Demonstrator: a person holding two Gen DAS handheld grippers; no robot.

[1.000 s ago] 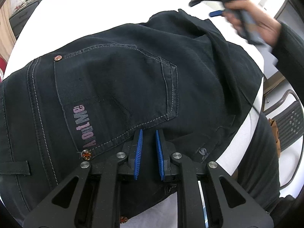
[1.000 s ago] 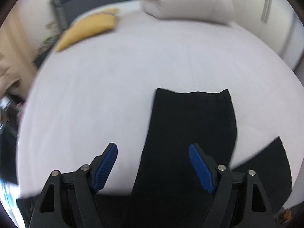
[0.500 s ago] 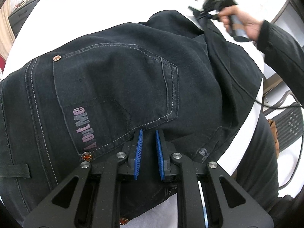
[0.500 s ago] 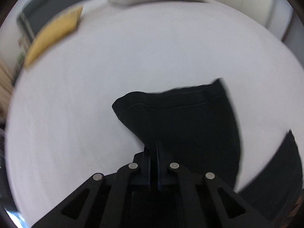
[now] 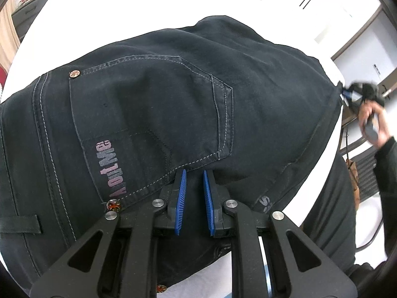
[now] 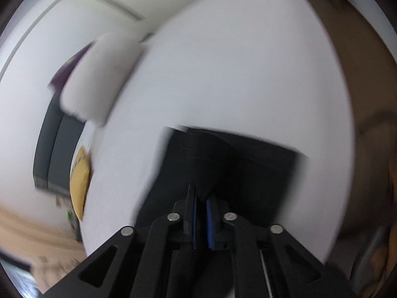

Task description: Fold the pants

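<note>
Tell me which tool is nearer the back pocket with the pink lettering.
Left. The left tool sits right at the back pocket's lower corner, on the pants. The right tool is off at the pants' far right edge, pinching fabric.

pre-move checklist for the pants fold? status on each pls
1. Right gripper pinching the pants leg: ok, fabric sits between the nearly closed jaws.
2. Left gripper gripping the waist end of the pants: cannot tell, a narrow gap shows between the pads.
3. Back pocket area lying flat on the bed: ok.
4. Leg cloth free of twists: cannot tell, right wrist view is motion blurred.
5. Landing area on the bed beside the pillow: ok, bare sheet.
</note>
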